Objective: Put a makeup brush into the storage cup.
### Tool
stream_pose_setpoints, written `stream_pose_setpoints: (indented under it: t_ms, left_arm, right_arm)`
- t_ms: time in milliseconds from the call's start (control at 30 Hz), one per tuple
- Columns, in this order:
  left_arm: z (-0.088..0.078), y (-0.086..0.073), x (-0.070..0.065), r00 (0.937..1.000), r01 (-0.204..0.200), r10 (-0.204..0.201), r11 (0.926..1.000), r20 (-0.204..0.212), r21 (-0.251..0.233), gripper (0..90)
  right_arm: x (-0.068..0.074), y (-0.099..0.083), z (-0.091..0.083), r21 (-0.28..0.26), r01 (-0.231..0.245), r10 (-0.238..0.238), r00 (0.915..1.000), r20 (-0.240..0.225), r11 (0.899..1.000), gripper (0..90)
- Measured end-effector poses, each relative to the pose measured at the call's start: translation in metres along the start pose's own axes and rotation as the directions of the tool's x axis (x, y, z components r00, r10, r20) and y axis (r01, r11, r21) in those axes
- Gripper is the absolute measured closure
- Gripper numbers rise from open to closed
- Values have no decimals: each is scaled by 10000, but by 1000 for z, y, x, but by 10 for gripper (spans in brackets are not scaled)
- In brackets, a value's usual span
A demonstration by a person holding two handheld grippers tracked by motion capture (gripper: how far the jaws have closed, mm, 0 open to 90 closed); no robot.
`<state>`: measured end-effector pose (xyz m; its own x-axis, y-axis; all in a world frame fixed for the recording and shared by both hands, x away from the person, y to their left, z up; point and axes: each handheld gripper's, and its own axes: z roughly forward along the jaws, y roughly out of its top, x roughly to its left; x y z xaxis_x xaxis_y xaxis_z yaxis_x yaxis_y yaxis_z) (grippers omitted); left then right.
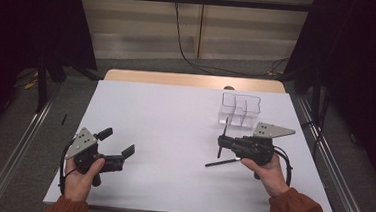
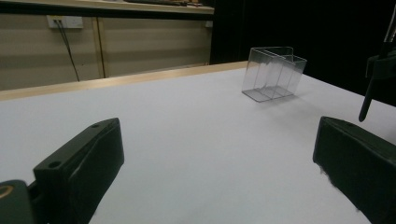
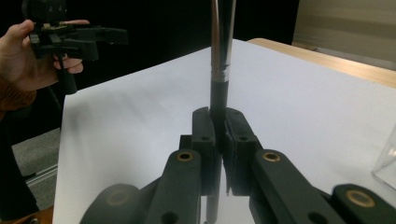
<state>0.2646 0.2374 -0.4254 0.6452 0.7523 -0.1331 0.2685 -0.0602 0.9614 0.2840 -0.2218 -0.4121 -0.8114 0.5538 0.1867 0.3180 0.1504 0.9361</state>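
a thin dark pen stands clamped in the right gripper in the high view, just short of the clear three-compartment holder, with a second pen lying on the white table by that hand and the left gripper spread wide and empty. the left gripper view has the holder empty, well ahead of its open jaws. in the right gripper view the jaws pinch the pen upright, so this looks like the carry step, and the next move calls for lining it over a compartment before letting go

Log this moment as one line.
right gripper: shut on pen | second pen: on table | left gripper: open | clear organizer: upright
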Motion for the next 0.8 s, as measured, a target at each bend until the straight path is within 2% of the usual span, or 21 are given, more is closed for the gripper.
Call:
stream_pose_setpoints:
  t_ms: [167, 267, 367, 433, 467, 800]
  left_arm:
    - [-4, -4, 1, 9999, -57, 57, 10000, -145, -8, 20]
    - [-7, -3, 1, 9999, -128, 127, 9999, -76, -115, 20]
    - [-7, -5, 2, 10000, -71, 71, 9999, -44, -73, 21]
    - [-7, -6, 3, 9998, -176, 176, 9998, -89, -6, 21]
    - [-7, -7, 3, 9999, -91, 91, 10000, -96, -4, 21]
    - [-9, -7, 6, 9996, -239, 239, 9997, -171, 10, 24]
  right_arm:
    - [-7, 4, -6, -100, -33, 36, 9996, 269, 9999, 838]
    - [-12, 6, -9, -167, -48, 55, 9990, 436, 9998, 839]
    - [-16, 8, -12, -191, -68, 79, 9982, 600, 9998, 839]
    - [-18, 10, -14, -212, -78, 93, 9976, 680, 9997, 839]
    - [-20, 11, -14, -218, -38, 54, 9971, 754, 9998, 839]
    - [-33, 26, -12, -413, 92, -44, 9932, 1165, 9991, 839]
